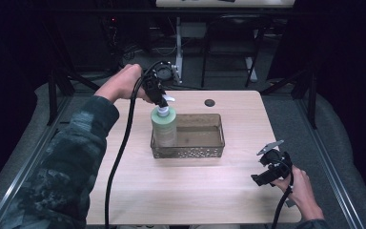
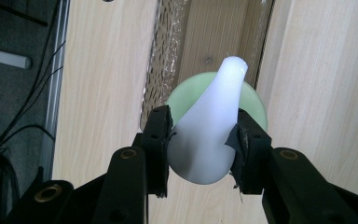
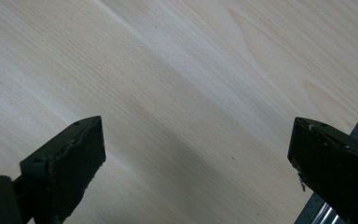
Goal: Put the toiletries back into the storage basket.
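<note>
A pale green pump bottle (image 1: 164, 126) stands upright at the left end of a brown mesh basket (image 1: 205, 151) in the middle of the table. My left gripper (image 1: 162, 102) points down over it, shut on the bottle's white pump head (image 2: 209, 135), whose spout points away from the camera. The green bottle body (image 2: 251, 100) shows beneath the pump. My right gripper (image 1: 262, 179) rests low near the table's right front corner. Its jaws stand wide open over bare wood (image 3: 177, 102), nothing between them.
A small dark round hole (image 1: 209, 102) sits in the tabletop behind the basket. The rest of the basket (image 2: 168, 56) holds nothing I can see. Black cables trail from both grippers. Dark frames and table legs stand beyond the far edge.
</note>
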`<state>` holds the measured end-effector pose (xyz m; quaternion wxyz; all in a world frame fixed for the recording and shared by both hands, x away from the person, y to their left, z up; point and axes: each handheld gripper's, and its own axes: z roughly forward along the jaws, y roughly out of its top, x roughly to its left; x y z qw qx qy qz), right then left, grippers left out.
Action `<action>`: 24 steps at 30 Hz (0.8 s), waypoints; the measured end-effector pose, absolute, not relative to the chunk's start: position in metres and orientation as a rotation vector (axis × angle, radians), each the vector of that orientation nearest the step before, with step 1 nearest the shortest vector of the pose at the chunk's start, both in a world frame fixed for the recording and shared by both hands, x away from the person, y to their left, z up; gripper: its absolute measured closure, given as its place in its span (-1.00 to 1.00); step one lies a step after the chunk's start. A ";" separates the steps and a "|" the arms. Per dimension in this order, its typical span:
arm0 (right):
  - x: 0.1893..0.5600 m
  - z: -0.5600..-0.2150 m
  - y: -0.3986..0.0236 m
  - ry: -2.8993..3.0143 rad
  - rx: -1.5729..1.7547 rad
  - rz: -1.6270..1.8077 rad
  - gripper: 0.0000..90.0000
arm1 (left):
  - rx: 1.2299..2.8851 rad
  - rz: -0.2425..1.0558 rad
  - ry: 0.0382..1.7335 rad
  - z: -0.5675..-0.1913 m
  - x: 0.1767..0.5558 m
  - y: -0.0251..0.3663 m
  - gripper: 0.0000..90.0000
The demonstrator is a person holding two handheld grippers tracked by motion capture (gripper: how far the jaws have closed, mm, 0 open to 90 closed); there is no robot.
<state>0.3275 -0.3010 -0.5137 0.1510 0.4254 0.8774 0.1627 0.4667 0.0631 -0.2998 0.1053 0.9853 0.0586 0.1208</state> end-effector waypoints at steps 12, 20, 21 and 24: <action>0.327 -0.514 -0.301 2.519 1.222 0.466 -0.93 | 2.909 0.346 0.176 -0.306 0.467 0.065 0.39; 0.327 -0.514 -0.301 2.518 1.221 0.466 -0.93 | 2.926 0.334 0.188 -0.311 0.467 0.067 0.39; 0.327 -0.514 -0.301 2.518 1.221 0.467 -0.93 | 2.922 0.336 0.183 -0.312 0.468 0.067 0.39; 0.327 -0.514 -0.301 2.518 1.220 0.467 -0.93 | 2.934 0.333 0.178 -0.311 0.468 0.068 0.39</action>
